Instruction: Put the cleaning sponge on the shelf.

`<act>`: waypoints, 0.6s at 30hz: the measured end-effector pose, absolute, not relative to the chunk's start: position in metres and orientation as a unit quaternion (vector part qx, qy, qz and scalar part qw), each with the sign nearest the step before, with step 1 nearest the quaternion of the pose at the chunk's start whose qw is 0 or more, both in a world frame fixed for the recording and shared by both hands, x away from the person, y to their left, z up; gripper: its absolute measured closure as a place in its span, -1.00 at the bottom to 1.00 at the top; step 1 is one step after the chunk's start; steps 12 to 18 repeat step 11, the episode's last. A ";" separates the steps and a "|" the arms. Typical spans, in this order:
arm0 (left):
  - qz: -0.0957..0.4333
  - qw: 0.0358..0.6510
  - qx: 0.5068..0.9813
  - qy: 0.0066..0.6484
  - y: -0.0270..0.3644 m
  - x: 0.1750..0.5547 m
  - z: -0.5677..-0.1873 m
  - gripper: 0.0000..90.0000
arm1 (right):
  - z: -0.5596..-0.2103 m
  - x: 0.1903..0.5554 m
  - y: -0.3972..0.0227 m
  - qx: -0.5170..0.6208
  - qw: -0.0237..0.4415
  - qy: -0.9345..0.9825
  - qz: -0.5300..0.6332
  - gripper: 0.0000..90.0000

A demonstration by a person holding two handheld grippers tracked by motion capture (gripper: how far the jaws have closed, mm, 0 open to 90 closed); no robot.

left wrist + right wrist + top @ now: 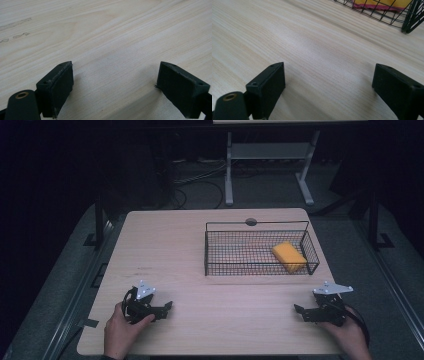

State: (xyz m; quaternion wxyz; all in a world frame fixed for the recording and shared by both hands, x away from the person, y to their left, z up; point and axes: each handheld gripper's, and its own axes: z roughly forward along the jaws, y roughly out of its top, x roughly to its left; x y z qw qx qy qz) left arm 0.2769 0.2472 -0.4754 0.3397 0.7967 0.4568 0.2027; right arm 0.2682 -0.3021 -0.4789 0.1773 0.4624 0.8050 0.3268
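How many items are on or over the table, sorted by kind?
Wire basket: 1
Yellow sponge, lying in the basket: 1
Handheld tongs, left and right, both open: 2
Total: 4

Yellow sponge (pixel 289 256) with a pink underside in the black wire basket (pixel 215 255), pale wood-grain table (pixel 165 245) beneath.

I worked at a pale wood table (pixel 165 245) with a round grommet (pixel 251 222) at its far edge. The room lay dark around it. Grey floor (pixel 60 280) ran along both sides. Beyond stood a white-legged desk frame (pixel 229 170), and cables (pixel 200 177) trailed on the floor beside it.
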 end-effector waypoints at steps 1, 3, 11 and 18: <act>0.203 0.340 0.796 0.457 0.247 0.277 -0.475 -0.71 | -0.480 0.268 -0.304 0.464 0.176 0.803 0.331 -0.79; 0.203 0.340 0.796 0.457 0.247 0.277 -0.475 -0.71 | -0.482 0.267 -0.305 0.461 0.178 0.800 0.339 -0.81; 0.203 0.340 0.797 0.457 0.247 0.277 -0.475 -0.71 | -0.483 0.267 -0.305 0.459 0.179 0.800 0.343 -0.83; 0.203 0.340 0.797 0.457 0.247 0.277 -0.475 -0.71 | -0.483 0.267 -0.305 0.459 0.179 0.800 0.343 -0.83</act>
